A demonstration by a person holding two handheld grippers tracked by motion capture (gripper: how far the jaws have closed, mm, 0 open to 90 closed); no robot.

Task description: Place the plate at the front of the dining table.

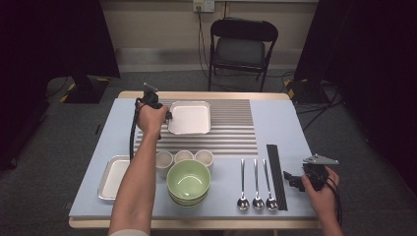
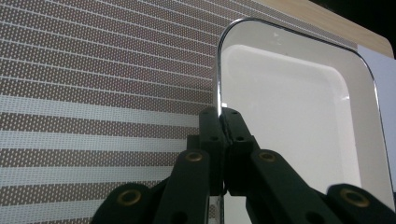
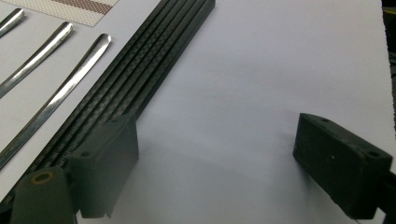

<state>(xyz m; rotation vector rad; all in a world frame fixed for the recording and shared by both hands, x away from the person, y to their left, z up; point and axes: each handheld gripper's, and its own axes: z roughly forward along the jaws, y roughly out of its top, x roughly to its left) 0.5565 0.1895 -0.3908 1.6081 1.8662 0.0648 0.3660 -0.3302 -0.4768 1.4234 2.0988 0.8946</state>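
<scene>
A square metal tray lies on a striped mat at the back of the table. My left gripper is at the tray's left edge. In the left gripper view this gripper is shut on the tray's shiny rim, with the striped mat beneath. My right gripper rests near the table's right front, beside a bundle of black sticks. Seen from its own camera, the right gripper stands open over bare tabletop, with the black sticks just to its left.
Three spoons lie left of the sticks, their handles in the right gripper view. Stacked green bowls sit front centre, three small cups behind them, a second metal tray at front left. A chair stands beyond the table.
</scene>
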